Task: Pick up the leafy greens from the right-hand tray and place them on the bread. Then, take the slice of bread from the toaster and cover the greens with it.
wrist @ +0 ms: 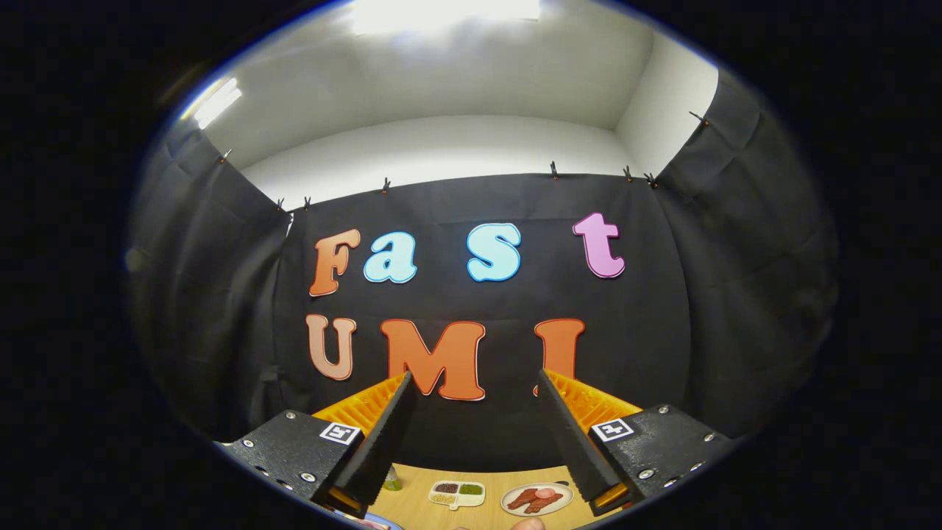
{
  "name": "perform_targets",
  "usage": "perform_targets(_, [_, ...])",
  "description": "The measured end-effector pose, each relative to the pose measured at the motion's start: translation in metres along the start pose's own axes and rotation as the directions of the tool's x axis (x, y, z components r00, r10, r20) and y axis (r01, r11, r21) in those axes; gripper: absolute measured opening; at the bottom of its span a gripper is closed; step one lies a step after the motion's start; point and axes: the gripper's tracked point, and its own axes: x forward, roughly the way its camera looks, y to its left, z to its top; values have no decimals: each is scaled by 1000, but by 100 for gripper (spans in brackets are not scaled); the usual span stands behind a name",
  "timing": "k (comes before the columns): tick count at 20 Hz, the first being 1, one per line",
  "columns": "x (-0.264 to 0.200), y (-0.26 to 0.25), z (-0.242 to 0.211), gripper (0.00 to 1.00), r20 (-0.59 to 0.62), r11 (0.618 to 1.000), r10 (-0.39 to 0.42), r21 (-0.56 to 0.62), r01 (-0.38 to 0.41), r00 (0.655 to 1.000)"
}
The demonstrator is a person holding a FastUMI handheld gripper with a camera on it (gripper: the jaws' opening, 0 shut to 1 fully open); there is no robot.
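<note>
My gripper (pixel 475 386) is held high and level, pointing at the booth's back wall. Its two fingers (pixel 383 434) stand wide apart with nothing between them. Far below, between the fingers, lies a strip of wooden table (pixel 416 486). On it sits a small white divided tray (pixel 456 494) with dark and green fillings. To its right is a round plate (pixel 537 499) with reddish-brown slices of food. I cannot make out the leafy greens, the bread or the toaster.
Black cloth walls close the booth at the back and on both sides. A small pale-green thing (pixel 392 482) stands by the left finger. A rounded pinkish shape (pixel 526 524) and a blue-rimmed object (pixel 379 523) peek in at the table's near edge.
</note>
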Motion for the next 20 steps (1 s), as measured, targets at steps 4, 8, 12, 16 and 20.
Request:
perform_targets(4, [4, -5, -14, 98, -17, 999, -41, -11, 41, 999])
perform_targets(8, [7, -11, -39, 98, -54, 998, -65, -12, 64, 996])
perform_targets(12, [4, -10, -65, 98, -80, 998, -68, 0, 69, 994])
perform_targets(16, [1, -18, -109, 99, -195, 995, -96, -30, 92, 976])
perform_targets(20, [-4, -22, -150, 99, -293, 994, -109, -22, 107, 950])
